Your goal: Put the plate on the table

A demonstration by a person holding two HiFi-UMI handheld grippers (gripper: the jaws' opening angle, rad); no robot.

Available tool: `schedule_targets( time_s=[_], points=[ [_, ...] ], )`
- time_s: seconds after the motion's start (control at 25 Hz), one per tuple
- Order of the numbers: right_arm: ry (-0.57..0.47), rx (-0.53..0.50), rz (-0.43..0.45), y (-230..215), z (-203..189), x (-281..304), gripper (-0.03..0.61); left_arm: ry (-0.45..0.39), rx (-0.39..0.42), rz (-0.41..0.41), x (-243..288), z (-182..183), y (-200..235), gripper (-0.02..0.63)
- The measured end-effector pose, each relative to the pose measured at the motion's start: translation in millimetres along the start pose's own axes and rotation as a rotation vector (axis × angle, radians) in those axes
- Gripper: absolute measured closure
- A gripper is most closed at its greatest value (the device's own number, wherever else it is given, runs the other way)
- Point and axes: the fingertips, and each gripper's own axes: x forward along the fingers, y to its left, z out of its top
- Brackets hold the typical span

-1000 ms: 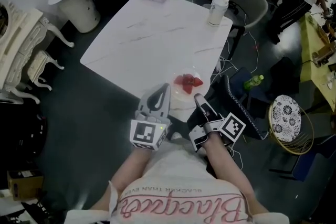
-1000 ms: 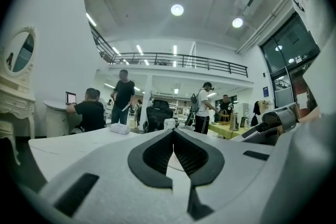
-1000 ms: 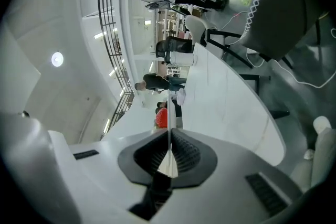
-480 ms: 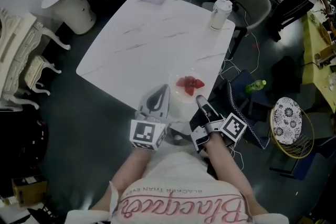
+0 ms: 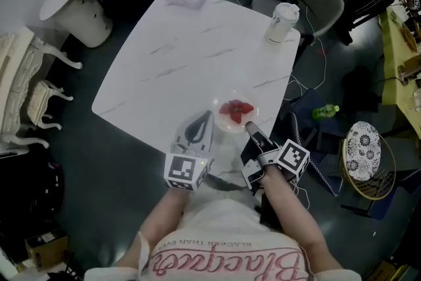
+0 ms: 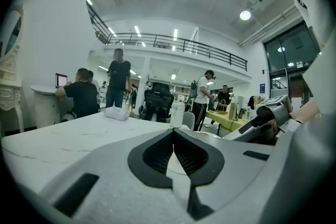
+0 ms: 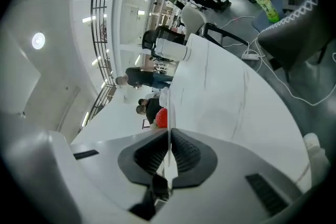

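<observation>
At near edge of table (image 5: pixel 177 56), plate (image 5: pixel 221 122) rim pinched in right gripper (image 5: pixel 249 127).

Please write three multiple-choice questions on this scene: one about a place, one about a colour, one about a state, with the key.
1. Where on the white marble table stands the white lidded cup? A. far right corner B. centre C. near left edge
2. What colour is the fruit on the clear round plate? A. green B. red C. yellow
3. The right gripper is: A. wide open B. shut on nothing C. shut on the plate's rim
Key: 1 A, it stands by that corner; 2 B, the pieces are red; 3 C, its jaws pinch the thin rim.
</observation>
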Motion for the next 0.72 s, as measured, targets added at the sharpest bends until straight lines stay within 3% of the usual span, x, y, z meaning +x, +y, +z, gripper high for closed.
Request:
schedule_targets(
  time_s=[0.36,0.72],
  points=[
    [0.032,-0.034,-0.08,-35.9,17.7,65.7,0.564,0.083,-0.042,0.008,39.9,-26.3,45.5,0.609],
    [0.036,-0.181,-0.214,-56.3,36.0,110.9,0.565,0.113,-0.043,-0.013,82.6,-38.5,69.1,0.609]
  ],
)
